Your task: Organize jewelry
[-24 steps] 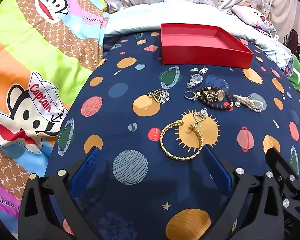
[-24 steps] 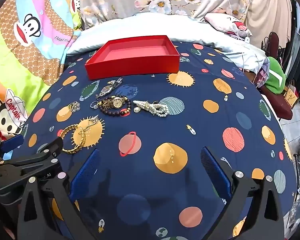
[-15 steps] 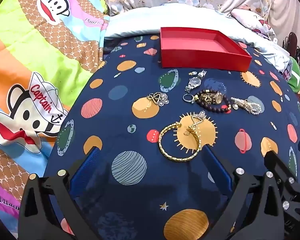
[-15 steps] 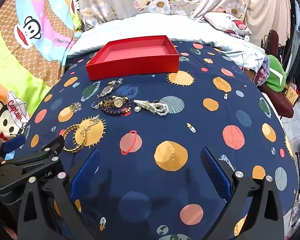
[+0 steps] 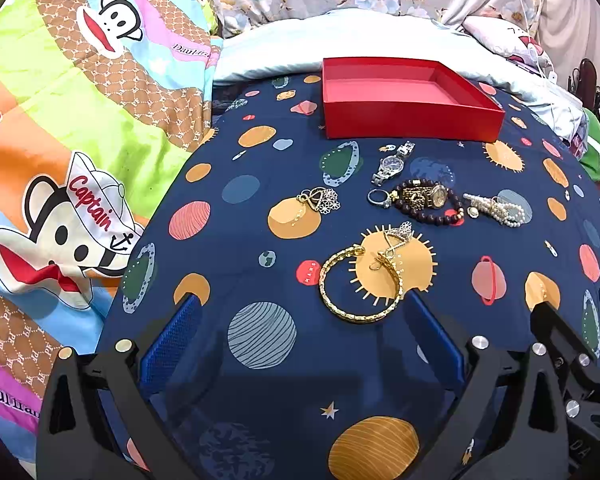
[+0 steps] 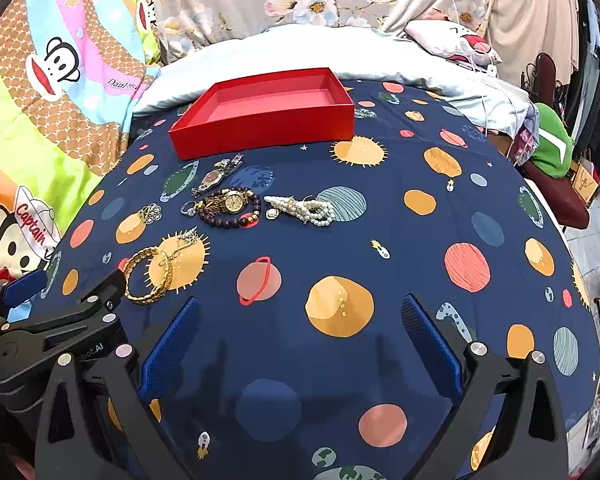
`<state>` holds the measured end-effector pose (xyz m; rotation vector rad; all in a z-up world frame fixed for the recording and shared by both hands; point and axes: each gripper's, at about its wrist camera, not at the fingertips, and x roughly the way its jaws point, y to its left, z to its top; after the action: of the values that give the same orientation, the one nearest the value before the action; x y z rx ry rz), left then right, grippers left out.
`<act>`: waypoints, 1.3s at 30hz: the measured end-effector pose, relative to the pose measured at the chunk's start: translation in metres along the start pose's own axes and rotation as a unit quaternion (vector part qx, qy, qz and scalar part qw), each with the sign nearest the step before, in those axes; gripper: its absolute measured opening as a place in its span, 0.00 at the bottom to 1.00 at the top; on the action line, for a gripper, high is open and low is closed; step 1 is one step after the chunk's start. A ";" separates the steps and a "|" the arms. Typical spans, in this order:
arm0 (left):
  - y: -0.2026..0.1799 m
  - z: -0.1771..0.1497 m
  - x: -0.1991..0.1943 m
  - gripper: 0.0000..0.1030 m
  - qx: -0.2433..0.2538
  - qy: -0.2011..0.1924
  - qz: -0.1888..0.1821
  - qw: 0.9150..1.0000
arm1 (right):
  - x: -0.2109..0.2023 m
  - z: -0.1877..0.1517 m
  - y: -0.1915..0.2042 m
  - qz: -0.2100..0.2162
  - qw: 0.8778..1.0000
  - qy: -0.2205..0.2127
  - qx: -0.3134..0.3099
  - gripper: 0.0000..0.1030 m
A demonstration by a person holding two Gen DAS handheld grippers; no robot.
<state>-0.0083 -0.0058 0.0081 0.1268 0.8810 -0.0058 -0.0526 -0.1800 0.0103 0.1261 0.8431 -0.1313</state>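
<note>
An empty red tray [image 5: 412,116] [image 6: 260,136] sits at the back of the dark blue planet-print cloth [image 5: 260,380]. In front of it lie a silver watch [image 5: 392,164] [image 6: 216,176], a ring [image 5: 378,198], a gold watch with dark beads [image 5: 426,198] [image 6: 232,206], pearls [image 5: 496,210] [image 6: 304,210], a flower pendant [image 5: 322,200] [image 6: 150,212] and a gold bangle [image 5: 360,284] [image 6: 148,276] with a small brooch. My left gripper [image 5: 300,324] is open just short of the bangle. My right gripper [image 6: 300,324] is open over bare cloth, well right of the jewelry.
A cartoon monkey quilt [image 5: 68,132] lies to the left, a pale pillow [image 6: 300,52] and floral curtain behind the tray. The left gripper's body [image 6: 60,320] shows at the lower left of the right wrist view. Green cloth and a chair [image 6: 556,168] stand off the right edge.
Both views have slid slightly back from the jewelry, so the tray and pieces sit a little lower in frame. Nothing was picked up; both grippers stay open.
</note>
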 end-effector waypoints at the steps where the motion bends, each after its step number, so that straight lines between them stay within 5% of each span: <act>1: 0.000 0.000 0.001 0.95 0.000 0.001 0.001 1.000 | 0.001 0.000 0.000 -0.001 1.000 0.000 0.000 0.95; 39: 0.001 -0.005 0.011 0.95 -0.005 0.022 -0.002 1.000 | 0.009 -0.002 0.002 -0.002 1.000 0.010 0.001 0.95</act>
<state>-0.0056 -0.0042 -0.0036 0.1159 0.9247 -0.0024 -0.0479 -0.1788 0.0026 0.1272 0.8631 -0.1353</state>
